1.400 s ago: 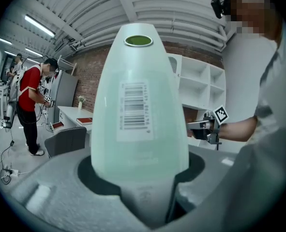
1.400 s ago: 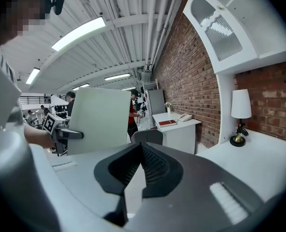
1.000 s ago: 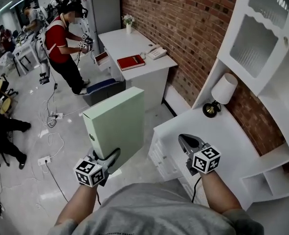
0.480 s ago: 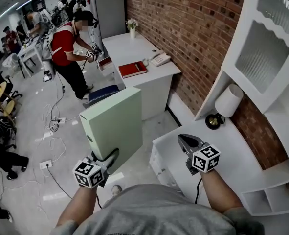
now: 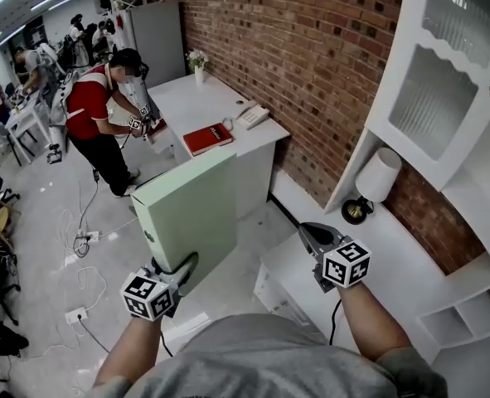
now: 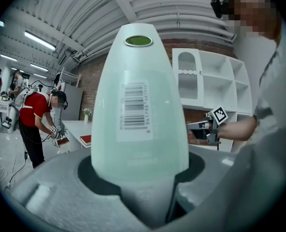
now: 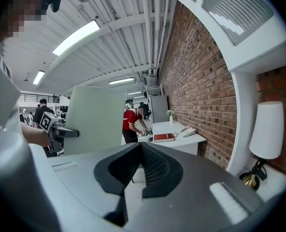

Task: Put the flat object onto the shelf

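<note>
Gripping pale-green flat object (image 5: 193, 212) at its lower corner with left gripper (image 5: 183, 270), jaws partway apart and pressed on both broad faces. Standing upright on edge, slightly tilted, rising above and ahead of that claw; barcode label on the narrow side facing the left gripper view. Up in the air over the floor, left of the white counter (image 5: 398, 264), well apart from the shelf (image 5: 477, 277) at far right. Reading right gripper (image 5: 308, 232) as closed tip to tip, empty, above the counter's near corner, beside the flat object without touching
</note>
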A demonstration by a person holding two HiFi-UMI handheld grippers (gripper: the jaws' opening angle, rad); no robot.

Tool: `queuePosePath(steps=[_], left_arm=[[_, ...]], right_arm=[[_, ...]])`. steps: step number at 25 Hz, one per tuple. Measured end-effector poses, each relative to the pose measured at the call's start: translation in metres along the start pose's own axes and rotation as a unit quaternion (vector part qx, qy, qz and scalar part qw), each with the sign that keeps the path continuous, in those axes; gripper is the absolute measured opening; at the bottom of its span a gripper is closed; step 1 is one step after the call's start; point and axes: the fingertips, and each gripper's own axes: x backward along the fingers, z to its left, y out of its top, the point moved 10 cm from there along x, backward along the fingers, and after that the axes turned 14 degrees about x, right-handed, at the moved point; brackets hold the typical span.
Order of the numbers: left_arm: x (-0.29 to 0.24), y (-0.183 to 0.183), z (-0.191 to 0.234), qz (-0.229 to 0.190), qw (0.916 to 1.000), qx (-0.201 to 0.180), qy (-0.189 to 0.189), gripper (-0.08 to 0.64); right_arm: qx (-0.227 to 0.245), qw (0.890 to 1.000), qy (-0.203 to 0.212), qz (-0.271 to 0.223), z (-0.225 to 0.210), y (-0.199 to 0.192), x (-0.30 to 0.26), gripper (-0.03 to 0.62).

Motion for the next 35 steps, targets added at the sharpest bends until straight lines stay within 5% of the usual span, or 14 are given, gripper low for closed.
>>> queuePosePath(steps=[9, 16, 28, 35], left_arm=[[-0.048, 0.028, -0.029, -0.002, 0.996, -0.03, -0.084, 0.279], [-0.101, 0.065, -0.094, -0.008, 0.9804, -0.073, -0.182, 0.278], [-0.166, 0.158, -0.248, -0.061, 0.9201, -0.186, -0.339, 0.275], [-0.18, 0.214, -0.353, -0.1, 0.872, -0.245, -0.412, 0.275]], right_arm=[[0.015, 0.997, -0.076, 0.008, -0.021, 0.012, 0.048, 0.009], [0.005, 0.985, -0.172, 0.006, -0.045, 0.024, 0.137, 0.009], [0.039, 0.938, -0.344, -0.001, -0.054, 0.077, 0.295, 0.009], [0.057, 0.899, -0.435, -0.005, -0.052, 0.124, 0.384, 0.009]])
